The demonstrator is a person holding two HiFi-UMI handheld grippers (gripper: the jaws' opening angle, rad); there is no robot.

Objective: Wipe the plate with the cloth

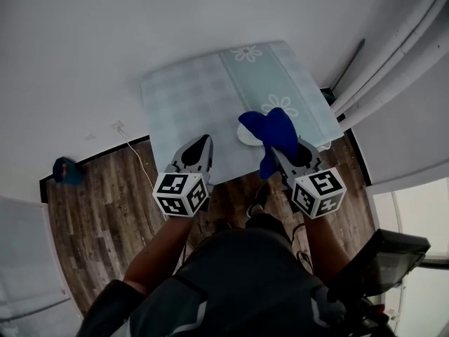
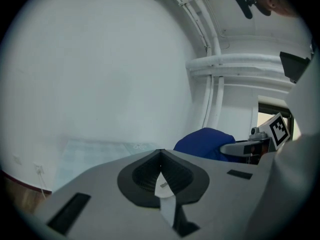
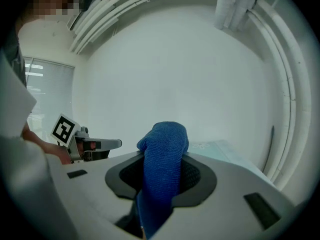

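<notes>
A white plate (image 1: 245, 137) lies near the front edge of the table (image 1: 189, 97), which has a pale checked cover. A blue cloth (image 1: 271, 129) hides most of the plate. My right gripper (image 1: 278, 150) is shut on the blue cloth (image 3: 163, 166), which bulges up from between the jaws and hangs down. My left gripper (image 1: 204, 141) hovers over the table's front edge, left of the plate, jaws together with nothing held. In the left gripper view the gripper (image 2: 160, 153) is raised, with the cloth (image 2: 204, 141) to its right.
White pipes (image 1: 393, 55) run along the wall at the right, and a dark rod (image 1: 349, 63) leans in the corner. On the wooden floor to the left are a blue object (image 1: 66, 170) and a white cable (image 1: 137, 156). A shoe (image 1: 256, 206) shows below the table edge.
</notes>
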